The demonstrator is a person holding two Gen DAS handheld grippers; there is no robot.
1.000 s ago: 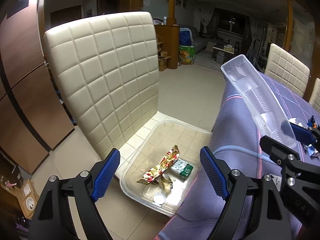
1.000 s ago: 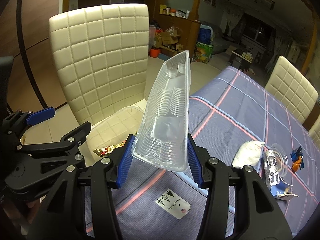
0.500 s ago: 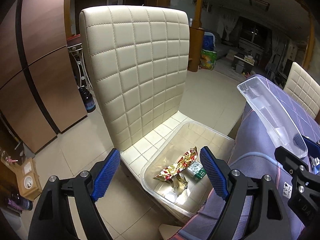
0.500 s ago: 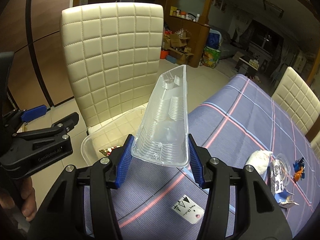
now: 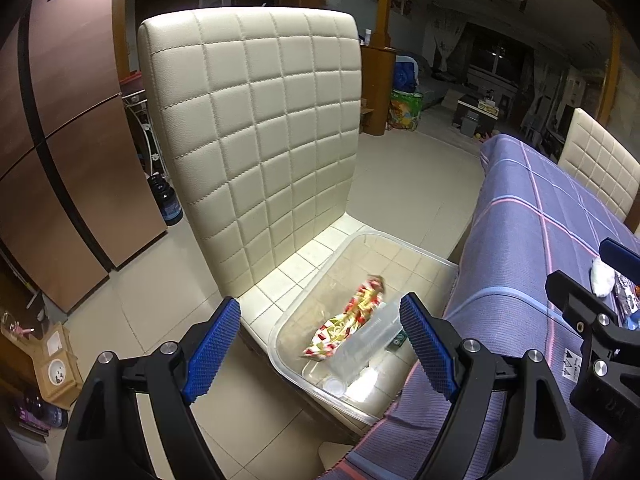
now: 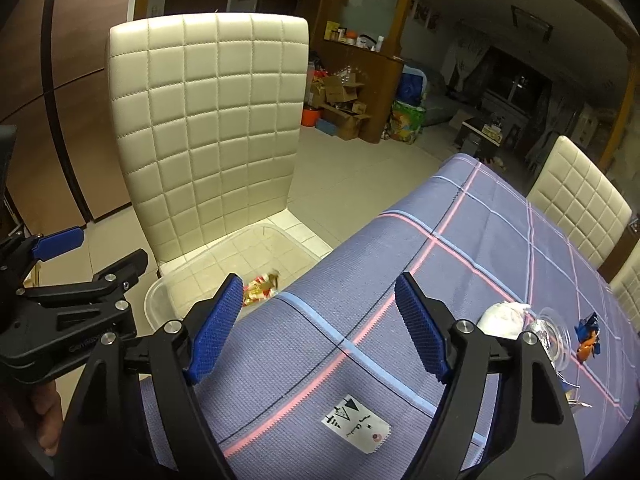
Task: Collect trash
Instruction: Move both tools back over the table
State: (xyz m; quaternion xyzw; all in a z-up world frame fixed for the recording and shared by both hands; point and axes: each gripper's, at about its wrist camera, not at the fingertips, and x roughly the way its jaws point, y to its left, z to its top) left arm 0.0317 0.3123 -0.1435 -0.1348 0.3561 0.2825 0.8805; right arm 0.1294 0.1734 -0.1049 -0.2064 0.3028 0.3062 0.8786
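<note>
Collection is partly done. The clear bin (image 5: 416, 258) on the chair seat (image 5: 280, 280), lower centre of the left view, already holds a red-and-gold wrapper (image 5: 344, 326), a clear plastic tray (image 5: 366, 344) lying across it, a small green item (image 5: 400, 339) and a white cap (image 5: 334, 384). Still on the bench (image 6: 460, 240), at the right edge of the right view, lie a white wad (image 6: 502, 318), a clear lid (image 6: 554, 332), a blue-and-orange wrapper (image 6: 587, 338) and more scraps at the frame edge that cannot be made out. A white label (image 6: 356, 424) sits lower centre; whether it counts as trash cannot be told. The left gripper (image 5: 320, 348) has its fingers wide apart and grips nothing; the bin contents show between and just beyond them. The right gripper (image 6: 318, 328) likewise has its fingers spread and empty, over bare cloth near the bench edge, with the remaining trash off to its right and the bin at its left. Judgement: roughly half the items are binned; the next pick calls for the right gripper to swing toward the wad.
</note>
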